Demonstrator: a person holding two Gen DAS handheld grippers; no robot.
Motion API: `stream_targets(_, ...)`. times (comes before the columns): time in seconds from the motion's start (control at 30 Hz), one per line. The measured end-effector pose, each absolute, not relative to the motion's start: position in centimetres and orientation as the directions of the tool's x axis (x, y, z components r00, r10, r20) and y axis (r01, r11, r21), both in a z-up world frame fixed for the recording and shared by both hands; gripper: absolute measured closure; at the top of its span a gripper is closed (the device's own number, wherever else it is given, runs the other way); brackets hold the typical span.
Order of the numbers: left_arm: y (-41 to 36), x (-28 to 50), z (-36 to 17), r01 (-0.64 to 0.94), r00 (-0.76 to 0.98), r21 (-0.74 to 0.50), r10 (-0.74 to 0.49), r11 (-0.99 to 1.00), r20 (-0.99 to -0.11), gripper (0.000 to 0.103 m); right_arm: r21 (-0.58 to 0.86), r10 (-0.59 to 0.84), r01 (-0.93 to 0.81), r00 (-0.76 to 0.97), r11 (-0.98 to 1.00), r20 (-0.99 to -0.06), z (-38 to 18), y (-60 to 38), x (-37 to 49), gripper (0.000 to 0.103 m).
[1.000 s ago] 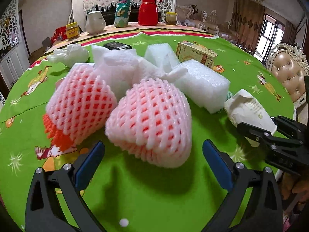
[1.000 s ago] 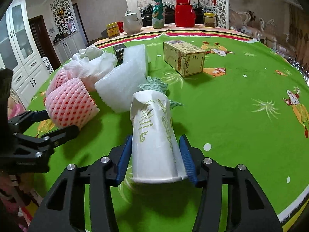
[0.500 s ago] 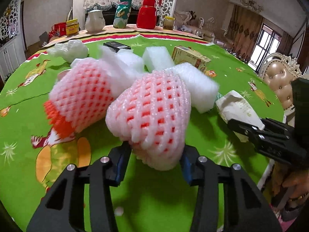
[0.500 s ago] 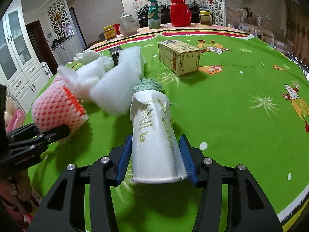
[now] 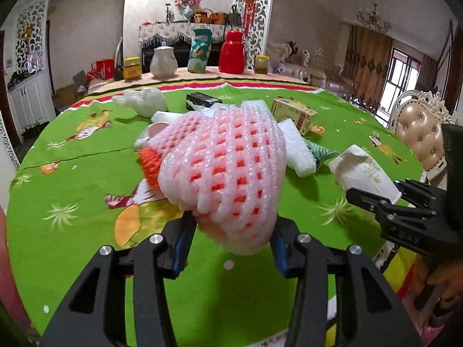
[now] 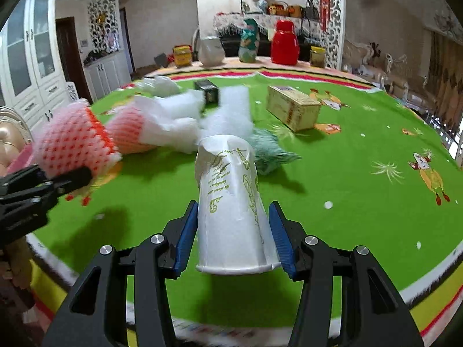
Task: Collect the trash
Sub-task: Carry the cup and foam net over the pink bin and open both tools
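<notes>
Mid-collection, both tools loaded. Left gripper (image 5: 230, 232) clamped on a pink foam fruit net (image 5: 228, 173), lifted clear of the green tablecloth (image 5: 86, 231), net bulging between the blue pads. Right gripper (image 6: 231, 231) clamped on a crumpled white paper cup (image 6: 231, 202), cup lying lengthwise between the fingers, rim toward the camera. No bin or bag visible in either view. Next move, as a judgement: carry both pieces off the near table edge to wherever the trash goes, keeping squeeze light since foam and paper crush easily. More trash on the table beyond: second foam net (image 6: 127, 133), white foam sheets (image 6: 173, 121), green crumpled wrapper (image 6: 269, 150), small cardboard box (image 6: 292, 110). Green script printed on cup, too distorted to read; box label unreadable.
</notes>
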State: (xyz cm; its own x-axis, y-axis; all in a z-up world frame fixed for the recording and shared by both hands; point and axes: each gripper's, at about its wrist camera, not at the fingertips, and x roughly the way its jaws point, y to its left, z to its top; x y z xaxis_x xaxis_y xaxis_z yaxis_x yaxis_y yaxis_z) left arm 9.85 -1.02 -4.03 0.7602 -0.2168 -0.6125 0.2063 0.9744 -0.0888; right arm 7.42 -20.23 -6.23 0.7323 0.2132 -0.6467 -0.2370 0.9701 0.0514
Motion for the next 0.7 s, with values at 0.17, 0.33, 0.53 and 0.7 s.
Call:
stream_targets(0.17, 0.3, 7.5, -4.0, 0.208, 0.771, -0.089, -0.219, 0.974, -0.597, 0.057, 0.043, 0.231, -0.262, 0.745, 0.964, -0.625, -5.6, -17.8, 4.9, 0.053)
stream_targets(0.33, 2.8, 4.9, -3.6, 0.186, 0.793, -0.088, -0.202, 0.979, -0.575, 0.056, 0.031, 0.248, -0.286, 0.765, 0.958, -0.594, -4.7, -15.3, 2.6, 0.053)
stream_targets(0.53, 6.3, 2.0, -3.3, 0.151, 0.821, -0.07, -0.164, 0.986, -0.546, 0.056, 0.009, 0.309, -0.36, 0.786, 0.933, -0.535, -3.1, -11.4, 0.9, 0.053)
stream_targets(0.7, 8.6, -0.3, -2.8, 0.129, 0.857, -0.058, -0.141, 0.99, -0.496, 0.055, 0.007, 0.361, -0.414, 0.784, 0.91, -0.505, -2.7, -8.0, 0.9, 0.053)
